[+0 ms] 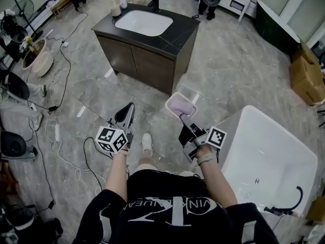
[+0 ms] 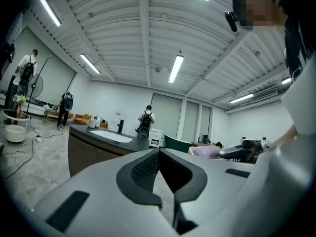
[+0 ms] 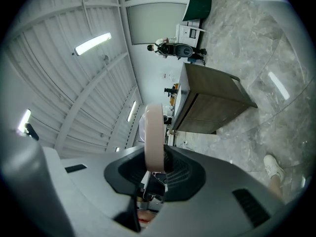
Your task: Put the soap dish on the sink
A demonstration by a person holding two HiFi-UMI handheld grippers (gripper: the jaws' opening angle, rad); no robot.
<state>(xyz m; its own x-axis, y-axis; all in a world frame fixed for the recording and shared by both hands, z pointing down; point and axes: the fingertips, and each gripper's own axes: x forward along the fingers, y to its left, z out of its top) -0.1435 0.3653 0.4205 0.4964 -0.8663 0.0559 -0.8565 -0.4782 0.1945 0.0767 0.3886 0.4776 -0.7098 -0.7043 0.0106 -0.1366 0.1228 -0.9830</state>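
Note:
The pale pink soap dish hangs over the floor in front of the vanity, clamped by its near edge in my right gripper. In the right gripper view the soap dish stands edge-on between the jaws. The white sink sits in a black countertop on a dark wood cabinet farther ahead; the left gripper view has the sink ahead at the left. My left gripper hovers to the left of the dish, jaws shut, nothing in them.
A white bathtub stands close on the right. Cables, chairs and a potted plant line the left. Bottles and a black faucet sit on the counter's far side. Cardboard boxes lie far right. People stand beyond the vanity.

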